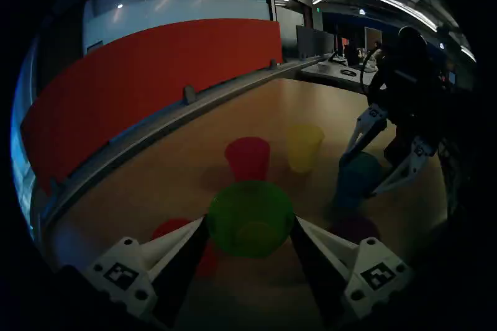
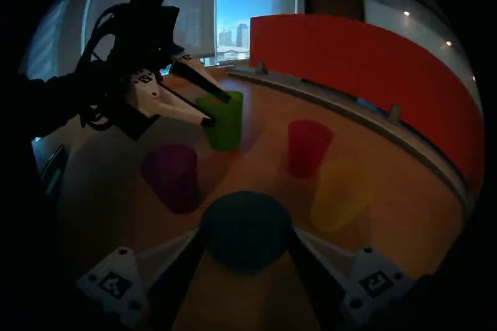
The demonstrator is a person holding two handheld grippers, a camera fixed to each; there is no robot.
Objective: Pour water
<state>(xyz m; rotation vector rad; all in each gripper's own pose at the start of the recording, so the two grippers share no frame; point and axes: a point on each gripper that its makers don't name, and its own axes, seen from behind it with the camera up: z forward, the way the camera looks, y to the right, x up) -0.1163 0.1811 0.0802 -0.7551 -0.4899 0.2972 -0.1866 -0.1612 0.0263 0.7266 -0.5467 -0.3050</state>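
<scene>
A green cup (image 1: 250, 207) stands between the fingers of my left gripper (image 1: 250, 224), which is shut on its sides. From the right gripper view, that left gripper (image 2: 217, 110) grips the green cup (image 2: 223, 129) near its rim; the cup is upright. A teal cup (image 2: 246, 219) is clamped in my right gripper (image 2: 246, 233). In the left gripper view, the right gripper (image 1: 359, 176) holds the teal cup (image 1: 355, 181) to the right. Whether either cup rests on the table I cannot tell. No water is visible.
On the wooden table (image 2: 385, 231) stand a red cup (image 2: 309, 146), a yellow cup (image 2: 338, 193) and a purple cup (image 2: 171, 176). A red object (image 1: 171, 228) lies half hidden behind my left finger. A red partition (image 1: 155, 76) runs along the table's far edge.
</scene>
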